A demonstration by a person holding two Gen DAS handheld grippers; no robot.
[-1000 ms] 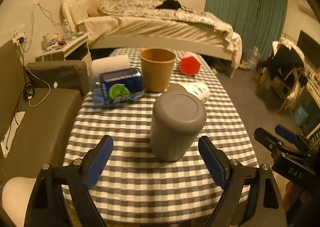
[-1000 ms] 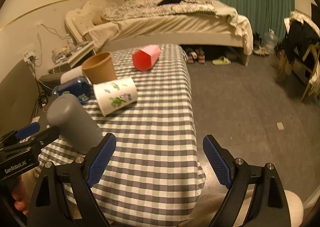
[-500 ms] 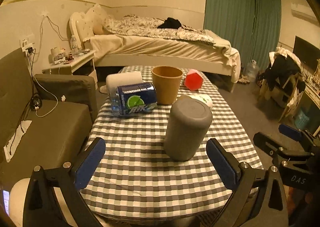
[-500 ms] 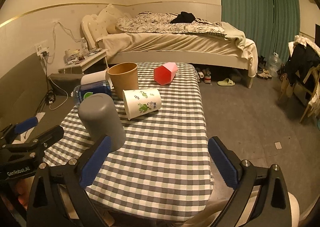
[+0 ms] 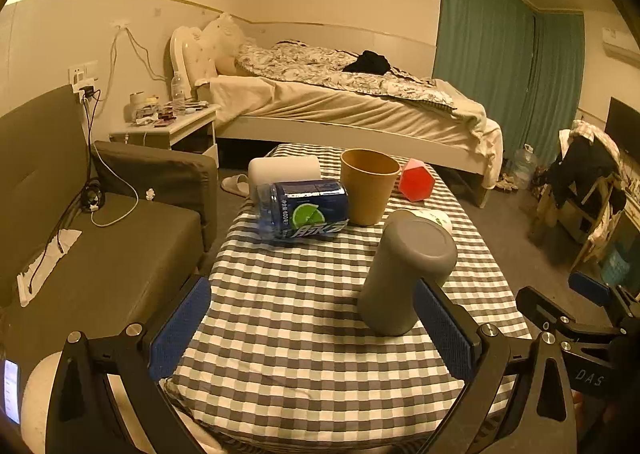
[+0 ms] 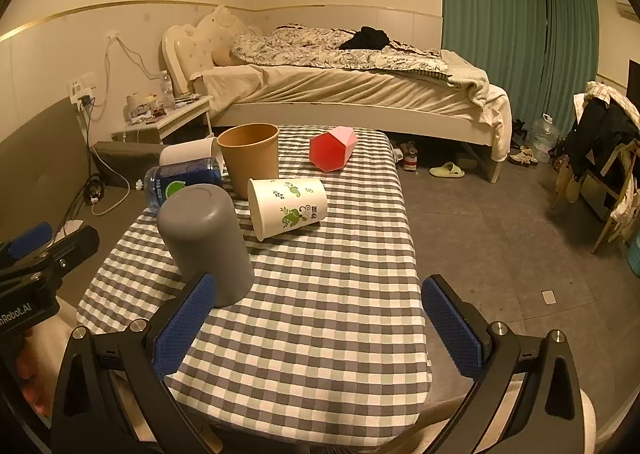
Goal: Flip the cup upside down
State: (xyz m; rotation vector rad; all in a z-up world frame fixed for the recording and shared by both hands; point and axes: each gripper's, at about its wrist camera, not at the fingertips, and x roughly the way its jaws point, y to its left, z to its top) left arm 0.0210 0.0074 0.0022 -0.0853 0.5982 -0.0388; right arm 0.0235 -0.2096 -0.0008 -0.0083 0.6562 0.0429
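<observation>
Grey cup (image 5: pixel 406 270) stands mouth-down on the checkered worktop (image 5: pixel 304 334), near edge, apart from both grippers. Left gripper (image 5: pixel 310 324) spread wide, empty. Right gripper (image 6: pixel 318 324) likewise spread, empty. Far side: brown paper cup (image 6: pixel 250 159) upright; white printed cup (image 6: pixel 288 205), red cup (image 6: pixel 332 147) and blue bottle (image 5: pixel 302 207) lying down.

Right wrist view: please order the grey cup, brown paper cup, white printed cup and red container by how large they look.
1. grey cup, though it is nearest
2. brown paper cup and white printed cup, too alike to rank
3. red container, farthest
</observation>
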